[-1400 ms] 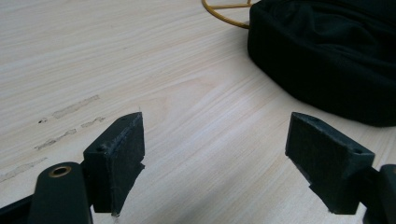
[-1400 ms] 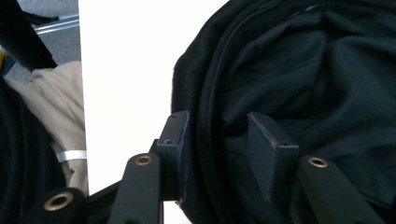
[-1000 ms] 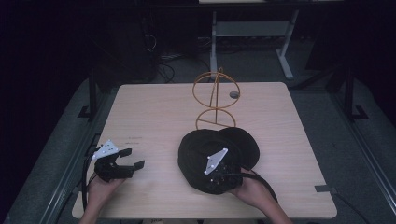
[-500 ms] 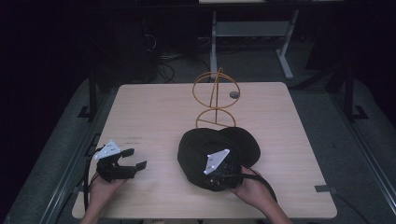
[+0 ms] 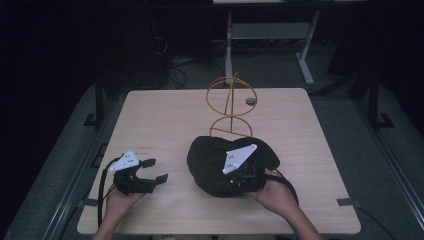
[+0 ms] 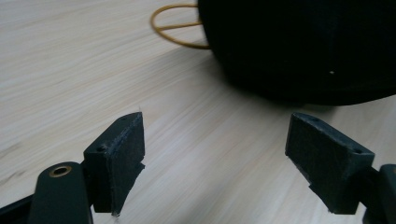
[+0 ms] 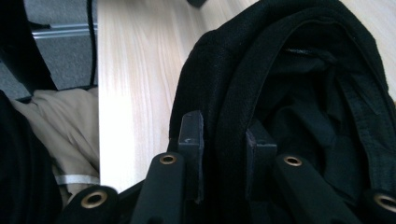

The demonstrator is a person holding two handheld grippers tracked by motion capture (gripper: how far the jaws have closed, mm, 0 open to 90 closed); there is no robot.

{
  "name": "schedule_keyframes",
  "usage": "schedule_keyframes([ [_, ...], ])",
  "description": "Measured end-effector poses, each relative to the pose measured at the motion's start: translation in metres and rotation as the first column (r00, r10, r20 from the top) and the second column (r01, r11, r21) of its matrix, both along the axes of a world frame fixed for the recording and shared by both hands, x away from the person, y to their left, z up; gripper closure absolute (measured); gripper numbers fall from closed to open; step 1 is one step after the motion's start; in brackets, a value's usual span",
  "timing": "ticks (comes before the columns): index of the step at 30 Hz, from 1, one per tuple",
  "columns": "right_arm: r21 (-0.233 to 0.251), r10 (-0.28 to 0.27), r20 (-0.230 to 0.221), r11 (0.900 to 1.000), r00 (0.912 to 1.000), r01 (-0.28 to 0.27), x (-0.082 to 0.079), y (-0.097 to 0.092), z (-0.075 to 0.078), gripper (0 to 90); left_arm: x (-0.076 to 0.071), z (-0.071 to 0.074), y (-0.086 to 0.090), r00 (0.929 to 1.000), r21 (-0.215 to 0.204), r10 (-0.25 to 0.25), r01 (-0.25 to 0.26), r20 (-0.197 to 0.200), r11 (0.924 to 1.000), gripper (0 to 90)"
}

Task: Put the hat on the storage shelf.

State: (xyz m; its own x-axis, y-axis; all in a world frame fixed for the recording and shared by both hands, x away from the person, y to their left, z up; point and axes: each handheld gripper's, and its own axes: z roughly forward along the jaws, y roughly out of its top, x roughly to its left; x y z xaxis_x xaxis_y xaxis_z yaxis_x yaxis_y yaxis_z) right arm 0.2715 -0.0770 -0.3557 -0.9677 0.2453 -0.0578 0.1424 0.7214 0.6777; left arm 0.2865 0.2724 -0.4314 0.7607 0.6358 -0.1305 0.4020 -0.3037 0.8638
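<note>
A black hat (image 5: pixel 210 159) lies on the wooden table (image 5: pixel 165 117), just in front of a gold wire stand (image 5: pixel 230 102). My right gripper (image 5: pixel 241 174) rests at the hat's near edge, shut on a fold of its brim (image 7: pixel 233 107); the right gripper (image 7: pixel 226 140) has one jaw on each side of the fabric. My left gripper (image 5: pixel 155 170) sits low over the table to the left of the hat, open and holding nothing. In the left gripper view, the left gripper (image 6: pixel 217 140) faces the hat (image 6: pixel 299 46) and the stand's base ring (image 6: pixel 177 28).
A small dark round object (image 5: pixel 250 101) lies on the table behind the stand. The table's left edge (image 7: pixel 100 93) runs close to the hat in the right gripper view, with tan clothing of the person (image 7: pixel 70 126) below it. Desk frames and cables stand on the dark floor beyond.
My left gripper has crept a little forward and to the right, toward the hat. The right gripper and the hat have stayed where they were.
</note>
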Motion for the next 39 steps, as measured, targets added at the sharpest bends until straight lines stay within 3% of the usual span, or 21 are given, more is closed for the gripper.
schedule_keyframes([
  [9,0.055,0.003,-0.003,0.9985,1.0,-0.002,0.003,-0.001,0.015,73.5,-0.002,0.007,-0.029,0.9948,0.019,-0.096,0.095,0.034,0.9953,19.4],
  [14,0.062,0.0,-0.003,0.998,1.0,0.0,0.007,0.001,0.024,73.5,-0.002,0.018,-0.047,0.9874,0.017,-0.139,0.138,0.076,0.9903,18.2],
  [20,0.072,0.003,-0.002,0.9974,1.0,-0.003,0.014,0.0,0.033,73.5,0.006,0.027,-0.065,0.9746,-0.019,-0.187,0.191,0.123,0.9814,16.7],
  [21,0.079,0.003,-0.003,0.9969,1.0,-0.002,0.016,0.0,0.034,73.6,0.008,0.028,-0.068,0.9742,-0.02,-0.191,0.195,0.121,0.9807,16.7],
  [23,0.088,0.008,-0.006,0.9961,0.9999,-0.007,0.018,0.0,0.037,74.0,0.015,0.027,-0.074,0.9757,-0.059,-0.206,0.211,0.074,0.9758,17.6],
  [25,0.102,0.022,-0.022,0.9946,0.9995,-0.02,0.019,0.001,0.04,74.6,0.02,0.026,-0.08,0.9777,-0.061,-0.199,0.203,0.067,0.9773,20.7],
  [28,0.101,0.038,-0.018,0.9942,0.9991,-0.036,0.022,0.004,0.042,75.3,0.024,0.025,-0.089,0.9785,-0.057,-0.186,0.192,0.089,0.9798,29.4],
  [29,0.104,0.043,-0.022,0.9937,0.9988,-0.04,0.021,0.006,0.044,75.8,0.023,0.025,-0.091,0.9756,-0.063,-0.196,0.203,0.098,0.9772,41.2],
  [31,0.11,0.047,-0.024,0.993,0.9986,-0.044,0.022,0.007,0.044,76.0,0.021,0.026,-0.095,0.9706,-0.072,-0.202,0.213,0.13,0.9744,45.5],
  [35,0.135,0.055,-0.031,0.9896,0.998,-0.051,0.024,0.006,0.049,76.2,0.018,0.031,-0.097,0.9589,-0.084,-0.212,0.231,0.189,0.9693,74.5],
  [36,0.135,0.055,-0.031,0.9896,0.998,-0.051,0.024,0.006,0.049,76.2,0.018,0.032,-0.095,0.9564,-0.086,-0.214,0.234,0.199,0.9684,74.5],
  [37,0.142,0.054,-0.036,0.9887,0.9979,-0.048,0.024,0.006,0.05,76.2,0.018,0.033,-0.095,0.955,-0.101,-0.211,0.236,0.208,0.9665,82.3],
  [39,0.153,0.044,-0.036,0.9876,0.9984,-0.038,0.023,0.005,0.051,76.1,0.017,0.034,-0.094,0.9582,-0.11,-0.21,0.234,0.195,0.9661,79.9],
])
